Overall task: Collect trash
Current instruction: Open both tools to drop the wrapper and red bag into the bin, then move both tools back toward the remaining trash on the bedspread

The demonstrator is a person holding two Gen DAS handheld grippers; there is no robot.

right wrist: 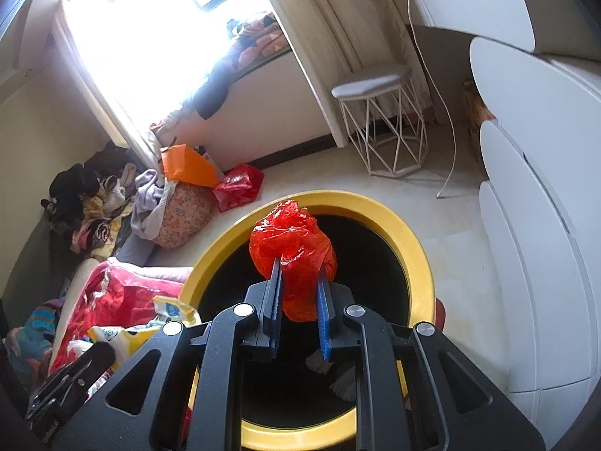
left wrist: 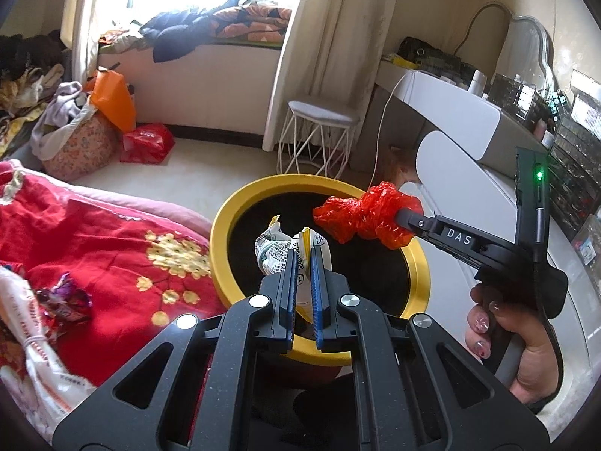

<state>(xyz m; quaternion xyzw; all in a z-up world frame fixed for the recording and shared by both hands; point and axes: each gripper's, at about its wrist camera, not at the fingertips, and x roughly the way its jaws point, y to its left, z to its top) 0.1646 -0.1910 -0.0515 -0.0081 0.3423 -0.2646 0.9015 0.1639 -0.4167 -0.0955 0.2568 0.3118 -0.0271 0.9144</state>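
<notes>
A round bin with a yellow rim point(left wrist: 225, 221) and a black inside stands on the floor beside the bed; it also shows in the right wrist view point(right wrist: 417, 248). My left gripper point(left wrist: 303, 263) is shut on a crumpled white and yellow wrapper point(left wrist: 276, 251) and holds it over the bin's mouth. My right gripper point(right wrist: 298, 274) is shut on a crumpled red plastic bag point(right wrist: 293, 248) above the bin. The red bag point(left wrist: 360, 218) and the right gripper point(left wrist: 407, 221) also show in the left wrist view. White scraps point(right wrist: 338, 372) lie inside the bin.
A bed with a red flowered quilt point(left wrist: 94, 240) lies left of the bin, with a purple wrapper point(left wrist: 64, 300) and a white packet point(left wrist: 33, 353) on it. A white wire stool point(left wrist: 319, 139), a white dresser point(left wrist: 488, 173) and piled bags point(left wrist: 112, 120) stand around.
</notes>
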